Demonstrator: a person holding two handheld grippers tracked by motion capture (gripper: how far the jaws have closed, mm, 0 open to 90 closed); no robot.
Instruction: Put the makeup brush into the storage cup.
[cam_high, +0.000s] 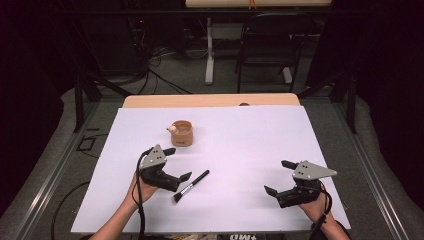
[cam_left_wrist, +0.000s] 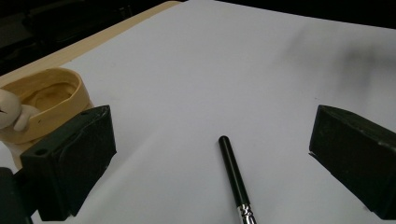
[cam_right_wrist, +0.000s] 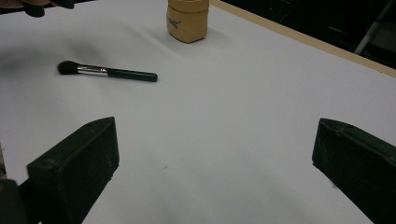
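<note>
— What is found standing on the white sheet (cam_high: 250, 145)?

— Two things. A tan cup (cam_high: 182, 133) is set toward the far left, and a black brush (cam_high: 191, 186) is laid flat nearer the front, well apart from the cup.

— Is the left gripper (cam_high: 177, 163) hemmed in?

— Partly. Its jaws are spread wide, the brush handle is seen lying between them on the sheet, and the cup is just beside one jaw.

— And the right gripper (cam_high: 279, 176)?

— Bare sheet is seen between and ahead of its spread jaws; the sheet's middle and right are left free.
</note>
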